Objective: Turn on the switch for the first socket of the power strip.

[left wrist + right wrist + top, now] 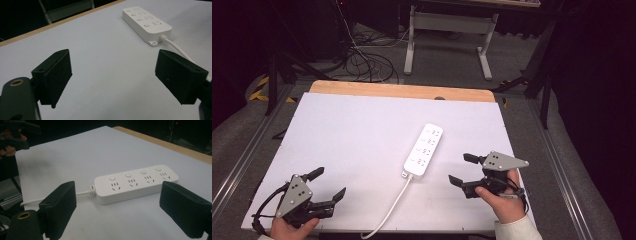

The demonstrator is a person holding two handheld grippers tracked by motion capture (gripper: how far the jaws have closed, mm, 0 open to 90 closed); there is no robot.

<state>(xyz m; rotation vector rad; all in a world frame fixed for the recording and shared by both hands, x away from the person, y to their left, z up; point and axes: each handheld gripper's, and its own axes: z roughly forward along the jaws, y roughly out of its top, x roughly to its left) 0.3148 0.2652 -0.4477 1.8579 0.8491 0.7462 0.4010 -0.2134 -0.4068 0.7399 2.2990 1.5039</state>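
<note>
A white power strip (pixel 424 150) with several sockets and switches lies near the middle of the white table top (pixel 362 145), its white cable (pixel 389 210) running off the near edge. My left gripper (pixel 330 184) stands open at the near left corner, well left of the strip (pixel 146 21). My right gripper (pixel 463 169) is open just right of the strip's cable end, jaws pointing at the strip (pixel 136 183). Nothing sits between either pair of jaws.
A wooden strip (pixel 402 91) borders the table's far edge. Beyond it stand a white desk frame (pixel 447 35) and tangled cables (pixel 364 62) on the floor. Metal rails run along both table sides.
</note>
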